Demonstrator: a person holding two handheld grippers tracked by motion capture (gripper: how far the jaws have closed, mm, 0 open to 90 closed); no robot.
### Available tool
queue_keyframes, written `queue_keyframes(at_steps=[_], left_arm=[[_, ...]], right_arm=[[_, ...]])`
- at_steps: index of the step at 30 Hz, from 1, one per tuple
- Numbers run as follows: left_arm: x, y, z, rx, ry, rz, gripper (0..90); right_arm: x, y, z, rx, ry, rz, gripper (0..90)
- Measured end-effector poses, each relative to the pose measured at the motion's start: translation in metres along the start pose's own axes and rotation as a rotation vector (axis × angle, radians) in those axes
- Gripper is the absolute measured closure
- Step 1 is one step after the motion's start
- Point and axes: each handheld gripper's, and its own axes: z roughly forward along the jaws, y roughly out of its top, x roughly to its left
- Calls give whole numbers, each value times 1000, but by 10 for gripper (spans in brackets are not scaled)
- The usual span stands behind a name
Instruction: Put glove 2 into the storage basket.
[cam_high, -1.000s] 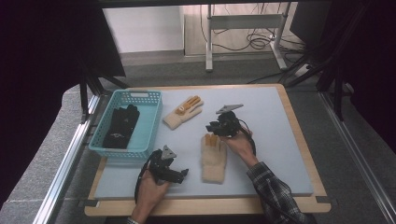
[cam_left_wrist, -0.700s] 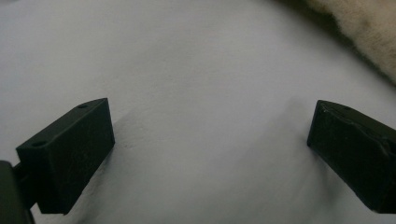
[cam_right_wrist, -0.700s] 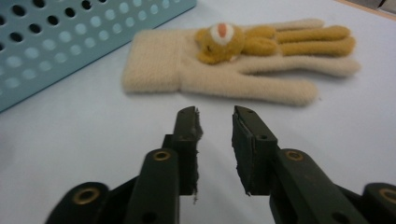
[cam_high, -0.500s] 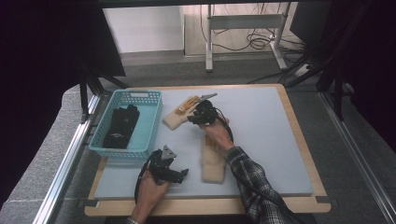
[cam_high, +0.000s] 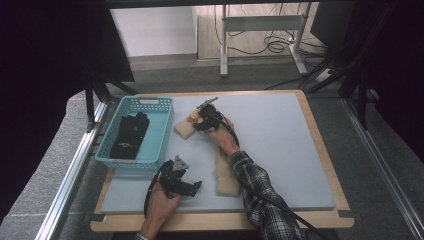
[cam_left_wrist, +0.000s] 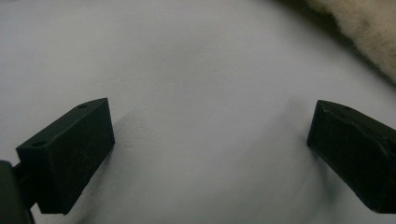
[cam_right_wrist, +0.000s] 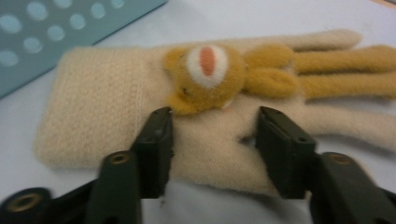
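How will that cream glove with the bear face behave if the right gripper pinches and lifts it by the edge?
Probably floppy: the cream glove is soft knit lying flat, so its finger end would likely droop. It looks light. The fuzzy fabric should grip well between the right gripper fingers, which straddle its near edge, though a shallow pinch might slip off.

We see a cream glove with a bear face (cam_right_wrist: 205, 70) lying flat at 12 o'clock. Another cream glove (cam_high: 226, 177) lies flat at 6 o'clock. Black gloves (cam_high: 130, 135) sit in the blue basket (cam_high: 155, 134) at 9 o'clock.
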Motion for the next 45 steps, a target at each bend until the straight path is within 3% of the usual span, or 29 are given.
queue_keyframes(at_steps=[3, 4, 7, 10, 14, 21, 25, 33, 39, 45], left_arm=[[0, 0, 0, 0, 0, 0, 8], [0, 0, 0, 0, 0, 0, 8], [0, 0, 0, 1, 0, 0, 8], [0, 0, 0, 0, -1, 0, 8], [0, 0, 0, 0, -1, 0, 8], [0, 0, 0, 1, -1, -1, 8], [0, 0, 0, -1, -1, 0, 8], [0, 0, 0, 1, 0, 1, 8], [1, 0, 0, 1, 2, 6, 8], [0, 0, 0, -2, 1, 0, 8]], right_arm=[[0, 0, -2, 9, 0, 19, 679], [1, 1, -3, 17, 22, 24, 776], [5, 1, -3, 20, 23, 12, 817], [6, 3, -7, 28, 16, 3, 826], [5, 8, -24, -2, 29, -16, 826], [12, 14, -69, -41, 61, -80, 825], [13, 11, -92, -59, 75, -92, 824], [18, -6, -143, -103, 112, -106, 823], [32, -20, -181, -126, 167, -137, 821], [45, -50, -209, -132, 235, -165, 818]])
